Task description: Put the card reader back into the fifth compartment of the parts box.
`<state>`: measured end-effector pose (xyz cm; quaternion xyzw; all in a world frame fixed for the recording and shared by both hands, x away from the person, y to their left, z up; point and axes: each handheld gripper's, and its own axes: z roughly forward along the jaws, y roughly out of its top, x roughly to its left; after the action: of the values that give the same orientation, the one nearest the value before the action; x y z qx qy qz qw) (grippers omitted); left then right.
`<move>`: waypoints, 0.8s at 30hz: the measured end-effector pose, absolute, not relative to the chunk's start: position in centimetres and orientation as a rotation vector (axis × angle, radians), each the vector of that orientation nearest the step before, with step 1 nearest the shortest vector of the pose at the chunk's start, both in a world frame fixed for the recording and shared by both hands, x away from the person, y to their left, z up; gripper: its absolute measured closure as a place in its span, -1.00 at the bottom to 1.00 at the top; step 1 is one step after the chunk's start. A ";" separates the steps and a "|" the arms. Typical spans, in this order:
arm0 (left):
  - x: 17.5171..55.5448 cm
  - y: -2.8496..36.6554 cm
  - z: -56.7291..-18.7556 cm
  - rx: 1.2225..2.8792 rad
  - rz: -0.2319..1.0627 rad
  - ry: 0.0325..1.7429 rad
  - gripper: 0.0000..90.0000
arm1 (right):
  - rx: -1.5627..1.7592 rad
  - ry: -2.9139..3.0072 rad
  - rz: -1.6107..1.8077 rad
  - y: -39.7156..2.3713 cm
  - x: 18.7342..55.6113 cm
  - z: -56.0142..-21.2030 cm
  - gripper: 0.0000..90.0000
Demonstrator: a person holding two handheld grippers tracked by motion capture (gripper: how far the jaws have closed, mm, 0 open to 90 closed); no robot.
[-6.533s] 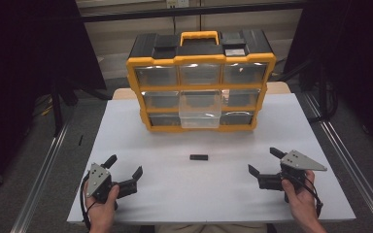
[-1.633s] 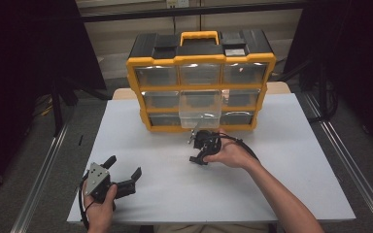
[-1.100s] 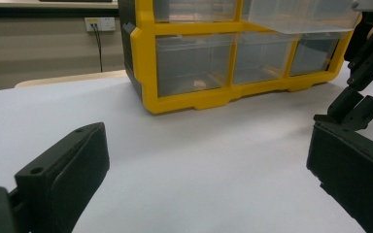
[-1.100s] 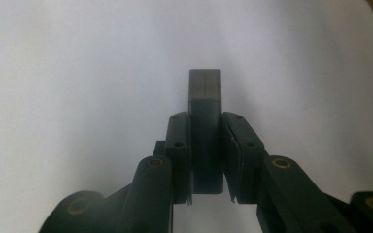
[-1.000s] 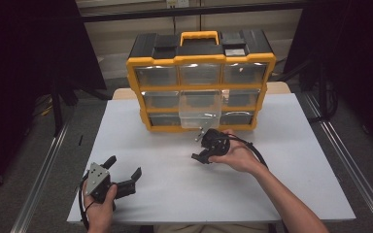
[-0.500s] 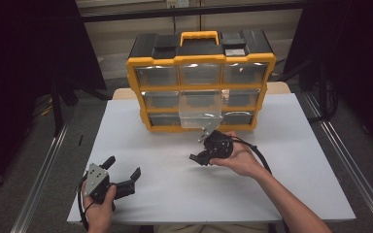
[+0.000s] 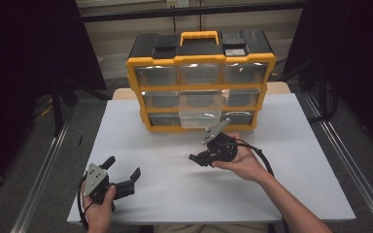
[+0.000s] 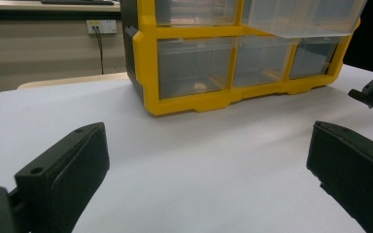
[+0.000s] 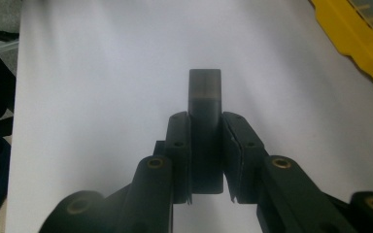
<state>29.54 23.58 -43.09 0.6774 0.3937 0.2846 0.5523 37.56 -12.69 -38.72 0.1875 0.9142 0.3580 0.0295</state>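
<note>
Right hand-held gripper point(image 7: 197, 158) raised over the middle of the white surface point(image 7: 291, 160), jaws clamped narrow on a small black block point(image 9: 205, 131); seen from the right gripper view, block pinched between both pads, its far end poking out past the jaw tips, bare white surface beneath and ahead. Pointed leftward in the high view, just in front of the organiser.

Left hand-held gripper point(image 7: 124, 175) at the near left corner, close to the near edge, jaws spread wide with nothing between them; in the left gripper view, wide white gap between the two black jaws.

Yellow-and-black drawer organiser point(image 7: 200, 80) standing at the far middle of the surface, close to the far edge. One clear drawer point(image 7: 200, 108) in the middle column pulled out, jutting toward the near side, overhanging the surface just beyond the right gripper. Other drawers flush with the yellow frame.

Open room: broad bare stretch between the two grippers, more to the right of the right forearm out to the right edge, and strips to the left and right of the organiser. Tightest spot: between the jutting drawer's front and the raised right gripper. Dark floor and metal rails beyond the left and right edges.
</note>
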 end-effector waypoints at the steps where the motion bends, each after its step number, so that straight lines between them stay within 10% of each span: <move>1: 29.5 23.6 -43.1 1.602 0.673 0.931 -0.96 | 0.578 2.819 1.104 -12.7 37.6 -38.7 0.65; 24: 29.6 23.6 -43.1 1.608 0.674 0.929 -0.96 | 0.573 2.694 1.266 -14.7 37.2 -35.2 0.65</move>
<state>29.58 23.55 -43.10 0.6794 0.3927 0.2849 0.5505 37.16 -14.66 -35.16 0.1888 0.8873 0.4171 0.0552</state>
